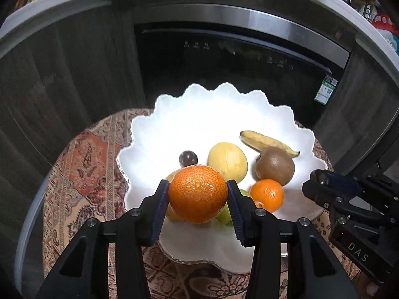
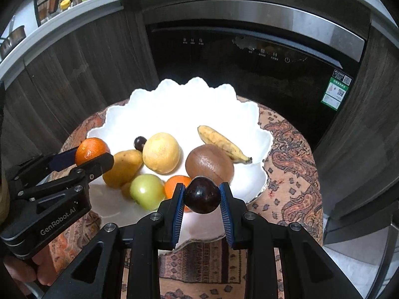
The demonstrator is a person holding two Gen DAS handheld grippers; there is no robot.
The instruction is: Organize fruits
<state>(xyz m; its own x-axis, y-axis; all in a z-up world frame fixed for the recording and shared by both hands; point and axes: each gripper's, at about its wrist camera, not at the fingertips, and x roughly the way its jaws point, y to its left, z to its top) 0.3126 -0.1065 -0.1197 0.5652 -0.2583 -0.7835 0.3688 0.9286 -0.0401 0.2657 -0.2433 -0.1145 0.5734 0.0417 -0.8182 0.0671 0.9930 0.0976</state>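
Overhead, both loaded tools above the scalloped bowl (image 2: 261, 134) rim, far half bare.

White bowl (image 2: 259, 134) on patterned cloth (image 2: 294, 154)

We hold our left gripper (image 1: 198, 194) tilted steeply downward, its two blue-padded fingers (image 1: 160, 196) pressed against either side of an orange (image 1: 198, 194). Our right gripper (image 2: 202, 195) points down at much the same slant just beside it, its pads (image 2: 178, 204) clamped on a dark round fruit (image 2: 202, 195). Part of our hand (image 2: 37, 271) shows behind the left gripper's body.
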